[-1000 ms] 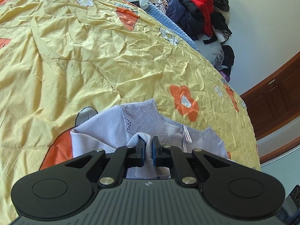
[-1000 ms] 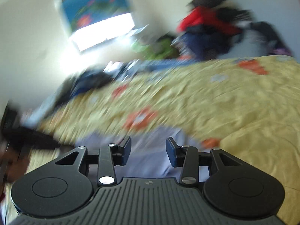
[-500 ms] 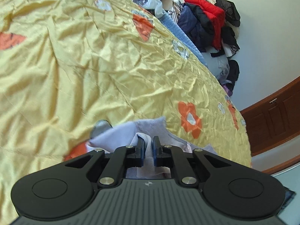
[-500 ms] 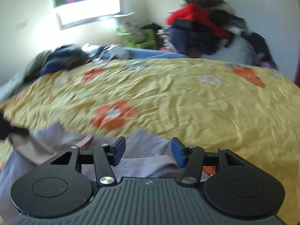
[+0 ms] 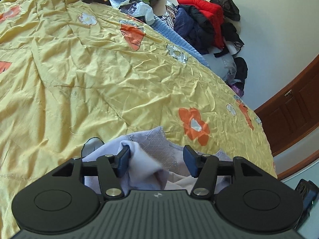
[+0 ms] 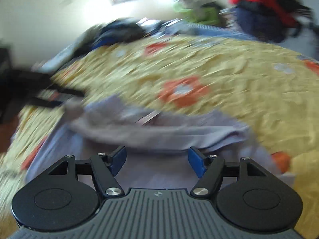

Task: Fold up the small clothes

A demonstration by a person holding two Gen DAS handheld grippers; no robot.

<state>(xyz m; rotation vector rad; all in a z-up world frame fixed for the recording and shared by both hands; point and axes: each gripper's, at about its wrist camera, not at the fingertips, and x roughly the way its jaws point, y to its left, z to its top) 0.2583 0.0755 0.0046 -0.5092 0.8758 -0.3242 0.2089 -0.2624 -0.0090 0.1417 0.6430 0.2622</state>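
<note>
On a bed spread with a yellow flowered quilt (image 5: 83, 75), a small lilac top (image 5: 157, 145) with a lace panel lies bunched at the near edge, mid-fold. At left, the left tool (image 5: 157, 160) hangs just over the garment with its blue pads wide apart; a soft peak of lilac cloth stands between them, leaning against the left pad but not pinched. From the right-hand view, blurred by motion, the right tool (image 6: 157, 160) is likewise spread apart and holding nothing, poised low above the same top (image 6: 159, 127), where a rolled ridge of fabric runs across in front of its pads. By the look of it, one fold has just been laid and let go, and the job is at an early to middling stage, the cloth being rumpled rather than flat. The next move would seem to call for a fresh grip on an edge or corner, both tools pinching thin, slippery fabric without dragging the quilt up with it, then smoothing the ridge before folding over. Beyond the bed, a heap of jackets (image 5: 207, 18), red and navy, sits against the wall, with a wooden door (image 5: 293, 107) at far right. No brand, label or lettering on the garment can be read; a white bag (image 5: 139, 10) at the quilt's far edge bears a dark printed patch too small to make out
</note>
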